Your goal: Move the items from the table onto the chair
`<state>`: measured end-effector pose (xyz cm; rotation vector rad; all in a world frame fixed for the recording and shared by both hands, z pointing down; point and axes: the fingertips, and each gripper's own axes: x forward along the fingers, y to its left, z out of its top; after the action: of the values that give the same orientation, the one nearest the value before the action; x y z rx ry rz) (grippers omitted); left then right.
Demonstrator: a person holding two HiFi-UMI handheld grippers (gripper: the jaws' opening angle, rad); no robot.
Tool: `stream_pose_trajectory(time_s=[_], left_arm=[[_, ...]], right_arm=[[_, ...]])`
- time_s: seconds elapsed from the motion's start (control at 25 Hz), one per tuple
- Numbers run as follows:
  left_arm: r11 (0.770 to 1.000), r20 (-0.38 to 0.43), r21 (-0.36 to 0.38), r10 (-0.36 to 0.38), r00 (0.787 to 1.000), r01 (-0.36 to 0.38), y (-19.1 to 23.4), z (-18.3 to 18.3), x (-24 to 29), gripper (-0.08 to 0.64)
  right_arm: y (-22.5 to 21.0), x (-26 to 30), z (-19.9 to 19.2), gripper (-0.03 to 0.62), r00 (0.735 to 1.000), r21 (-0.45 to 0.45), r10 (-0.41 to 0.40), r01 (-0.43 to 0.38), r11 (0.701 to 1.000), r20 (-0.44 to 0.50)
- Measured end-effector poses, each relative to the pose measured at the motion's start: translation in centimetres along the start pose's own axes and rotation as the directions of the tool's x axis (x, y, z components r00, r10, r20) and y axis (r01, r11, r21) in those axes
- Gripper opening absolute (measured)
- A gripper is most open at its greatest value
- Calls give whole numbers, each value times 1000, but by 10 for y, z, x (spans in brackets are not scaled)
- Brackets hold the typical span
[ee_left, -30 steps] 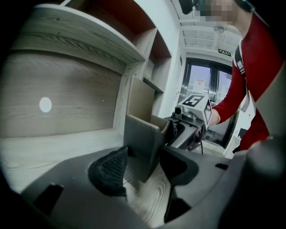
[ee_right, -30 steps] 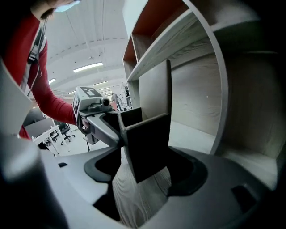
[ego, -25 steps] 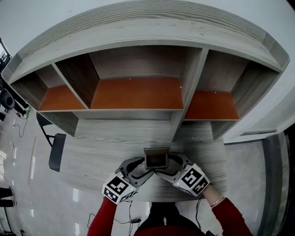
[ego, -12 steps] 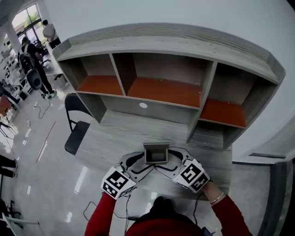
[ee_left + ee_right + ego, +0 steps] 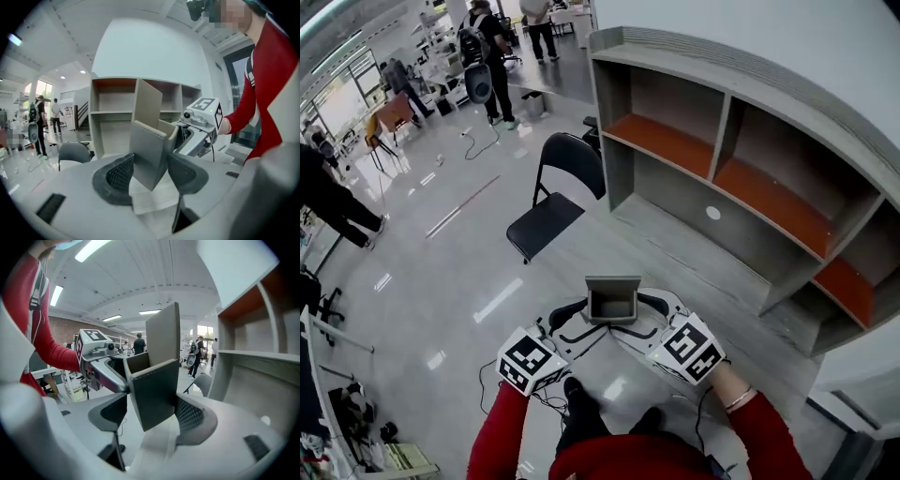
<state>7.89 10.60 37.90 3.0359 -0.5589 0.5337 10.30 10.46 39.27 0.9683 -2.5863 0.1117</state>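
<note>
A small grey open-topped box (image 5: 612,300) with a raised flap hangs in the air between both grippers, off the desk and over the floor. My left gripper (image 5: 584,325) is shut on its left side and my right gripper (image 5: 641,322) on its right side. In the left gripper view the box (image 5: 147,145) sits wedged between the two dark pads (image 5: 118,174), with the right gripper (image 5: 201,123) beyond it. The right gripper view shows the box (image 5: 157,390) pinched the same way. The black folding chair (image 5: 549,210) stands further ahead on the floor, its seat bare.
The grey desk (image 5: 727,277) with orange-floored shelf compartments (image 5: 727,178) is on the right. A shiny floor (image 5: 459,291) lies below and to the left. Several people (image 5: 487,42) and office chairs stand at the far back; another person (image 5: 328,202) is at the left edge.
The view has swung left from facing the desk to facing the chair and open floor. The box, still gripped from both sides, has left the tabletop and now hangs above the floor.
</note>
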Motion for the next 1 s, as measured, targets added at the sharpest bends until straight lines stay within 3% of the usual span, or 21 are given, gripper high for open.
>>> stream_pose_trajectory(time_s=[0.2,0.36,0.68,1.0], left_arm=[[991,-6,-12,132,991,-132,86,-27,-67,236],[982,-24,-27,187,982,-187,147,-45,-134,236],[975,-59,-61,209,976,-213,245,-91,-199,236],[983,-59,-102,150,987,-156,365,-113,-171,236]], right_arm=[[19,103,45,333,995,-63,104,-103,993,8],[48,180,86,332,986,-63,166,-164,984,29],[68,303,115,330,972,10,237,-237,972,6],[-5,399,127,330,979,34,199,-198,980,-31]])
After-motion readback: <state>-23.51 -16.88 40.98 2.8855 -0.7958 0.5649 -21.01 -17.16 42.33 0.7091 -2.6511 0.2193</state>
